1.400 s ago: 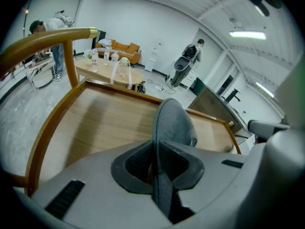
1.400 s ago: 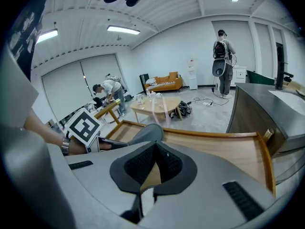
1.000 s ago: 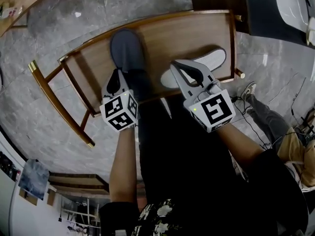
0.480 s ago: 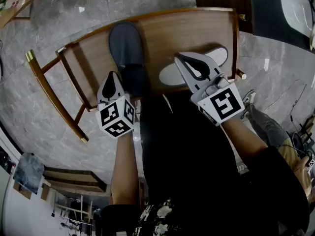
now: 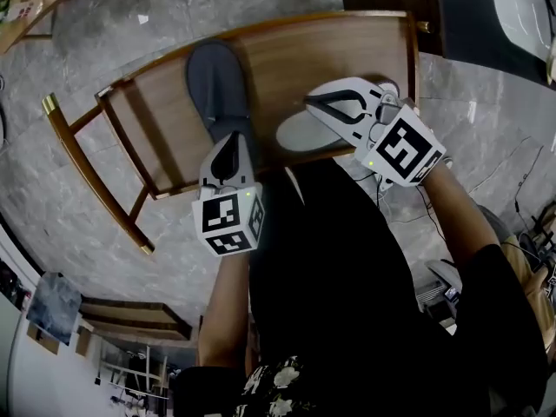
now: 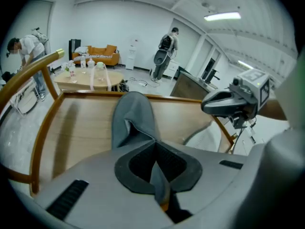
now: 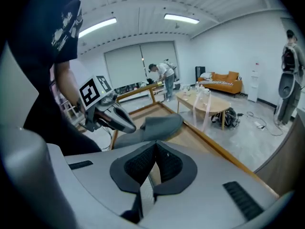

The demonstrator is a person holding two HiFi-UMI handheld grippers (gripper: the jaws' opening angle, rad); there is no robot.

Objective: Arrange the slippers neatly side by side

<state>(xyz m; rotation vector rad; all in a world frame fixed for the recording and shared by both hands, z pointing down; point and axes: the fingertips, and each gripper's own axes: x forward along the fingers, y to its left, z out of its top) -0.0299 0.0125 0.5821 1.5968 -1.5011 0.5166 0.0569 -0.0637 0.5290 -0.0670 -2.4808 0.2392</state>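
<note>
Over the bench [image 5: 330, 50], left claw [image 5: 228, 140] pinches grey slipper [image 5: 217, 76], right claw [image 5: 307, 102] white slipper [image 5: 298, 135].

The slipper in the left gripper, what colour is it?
The slipper is dark grey, clearest in the left gripper view.

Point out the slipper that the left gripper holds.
The dark grey slipper, its heel end pinched by the left gripper; the pale slipper sits in the right gripper.
</note>
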